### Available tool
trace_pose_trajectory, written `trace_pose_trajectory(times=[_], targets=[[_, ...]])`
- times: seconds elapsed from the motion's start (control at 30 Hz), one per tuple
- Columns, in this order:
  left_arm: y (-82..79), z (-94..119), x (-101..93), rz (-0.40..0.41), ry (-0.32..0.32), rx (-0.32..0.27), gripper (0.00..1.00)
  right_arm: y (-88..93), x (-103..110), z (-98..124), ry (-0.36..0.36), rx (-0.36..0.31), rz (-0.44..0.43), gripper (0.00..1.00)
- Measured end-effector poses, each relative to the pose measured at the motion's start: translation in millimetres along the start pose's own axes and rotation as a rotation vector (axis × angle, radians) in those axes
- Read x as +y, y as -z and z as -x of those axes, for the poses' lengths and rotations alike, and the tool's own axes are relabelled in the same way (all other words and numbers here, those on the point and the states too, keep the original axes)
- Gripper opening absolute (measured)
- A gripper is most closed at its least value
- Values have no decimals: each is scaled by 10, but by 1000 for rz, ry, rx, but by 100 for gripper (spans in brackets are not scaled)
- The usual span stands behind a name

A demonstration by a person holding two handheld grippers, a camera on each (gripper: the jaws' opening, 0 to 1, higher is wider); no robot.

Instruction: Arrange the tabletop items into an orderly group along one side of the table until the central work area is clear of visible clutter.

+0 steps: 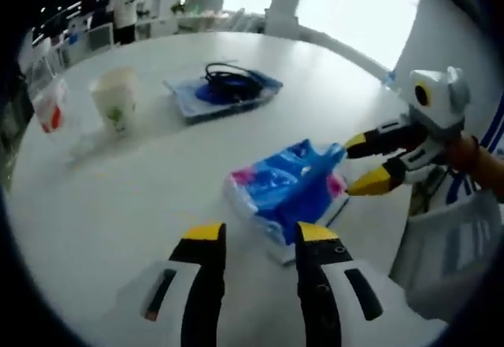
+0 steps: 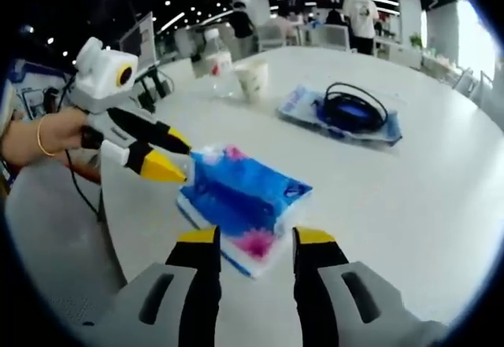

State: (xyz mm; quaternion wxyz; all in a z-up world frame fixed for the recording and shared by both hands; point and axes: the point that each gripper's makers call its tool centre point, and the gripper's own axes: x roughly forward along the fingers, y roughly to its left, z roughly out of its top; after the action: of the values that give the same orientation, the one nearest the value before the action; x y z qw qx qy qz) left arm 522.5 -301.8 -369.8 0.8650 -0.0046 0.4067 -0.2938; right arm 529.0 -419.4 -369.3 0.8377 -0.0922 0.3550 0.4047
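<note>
tissue packs: 1 | paper cups: 1 | bottles: 1 | cable coils: 1, lying on 1 blue pouch beyond the tissue pack

Left gripper: white moulded housing, two black fingers capped with yellow tips, and a dark slot on each shoulder. Right gripper: identical build, white body, black fingers, yellow caps. The hand gripping the white handle wears a thin gold bangle.
</note>
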Motion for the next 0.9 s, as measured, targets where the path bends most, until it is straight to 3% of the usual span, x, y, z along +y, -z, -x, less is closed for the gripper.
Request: trace_pose_trajectory(times=[0.1,0.17,0.23,0.57,0.7,0.9], targets=[[7,-21,-50,34,15,-5,13,34,-56,-8,27,14,2,23],[30,-36,-75,45,22,14,11,50,-77,-8,35,19,-1,19],[36,-40,-82,52,23,23,10,66,-117,-1,45,25,-13,8],[-5,-54,-116,54,21,25,4,64,-185,55,66,19,-49,4],[-33,-46,-182,94,43,23,3,26,-250,136,96,3,4,2],[-125,-45,-262,54,45,11,0,-62,-311,218,121,-20,7,1]])
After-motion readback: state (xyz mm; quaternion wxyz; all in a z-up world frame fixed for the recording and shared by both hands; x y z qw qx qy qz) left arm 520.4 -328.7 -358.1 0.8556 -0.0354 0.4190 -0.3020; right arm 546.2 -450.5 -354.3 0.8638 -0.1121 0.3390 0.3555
